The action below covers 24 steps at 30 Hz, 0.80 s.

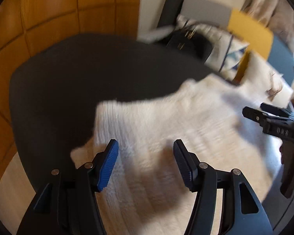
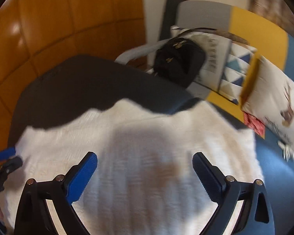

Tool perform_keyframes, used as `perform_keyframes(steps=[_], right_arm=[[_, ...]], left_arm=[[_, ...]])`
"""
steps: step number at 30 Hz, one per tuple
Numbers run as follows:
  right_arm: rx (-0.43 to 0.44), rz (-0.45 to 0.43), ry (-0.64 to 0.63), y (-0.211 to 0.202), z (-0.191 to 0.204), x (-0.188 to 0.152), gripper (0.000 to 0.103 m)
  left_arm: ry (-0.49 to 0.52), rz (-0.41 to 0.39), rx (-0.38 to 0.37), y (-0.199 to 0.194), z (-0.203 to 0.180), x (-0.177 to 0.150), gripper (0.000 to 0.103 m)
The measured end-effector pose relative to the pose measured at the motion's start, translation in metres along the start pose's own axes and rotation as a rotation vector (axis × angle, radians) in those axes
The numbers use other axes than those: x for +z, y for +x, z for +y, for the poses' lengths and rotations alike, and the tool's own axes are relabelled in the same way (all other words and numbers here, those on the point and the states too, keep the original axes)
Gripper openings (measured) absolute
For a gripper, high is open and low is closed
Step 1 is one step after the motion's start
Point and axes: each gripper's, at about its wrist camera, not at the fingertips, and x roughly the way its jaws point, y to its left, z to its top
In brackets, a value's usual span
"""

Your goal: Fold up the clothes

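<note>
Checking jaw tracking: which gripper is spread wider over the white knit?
The right gripper: its pads stand visibly farther apart than the left gripper's, both empty above the white knit.

White ribbed sweater [image 2: 137, 137] on black table [image 2: 78, 82]; blue-and-white triangle-patterned cushion [image 2: 237, 68].

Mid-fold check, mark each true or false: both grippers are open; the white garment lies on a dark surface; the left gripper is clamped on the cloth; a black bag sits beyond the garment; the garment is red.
1. Both the left gripper and the right gripper are open. True.
2. The white garment lies on a dark surface. True.
3. The left gripper is clamped on the cloth. False: its jaws stand apart above it.
4. A black bag sits beyond the garment. True.
5. The garment is red. False: it is white.
</note>
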Motion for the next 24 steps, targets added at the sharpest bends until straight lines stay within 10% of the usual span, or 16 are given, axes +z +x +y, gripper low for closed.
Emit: perform_keyframes(steps=[8, 24], right_arm=[[-0.027, 0.009, -0.021, 0.012, 0.010, -0.007, 0.103], [0.004, -0.078, -0.015, -0.046, 0.032, -0.049, 0.102]], left_arm=[[-0.075, -0.096, -0.081, -0.022, 0.014, -0.005, 0.063], [0.153, -0.140, -0.072, -0.046, -0.049, -0.045, 0.064]])
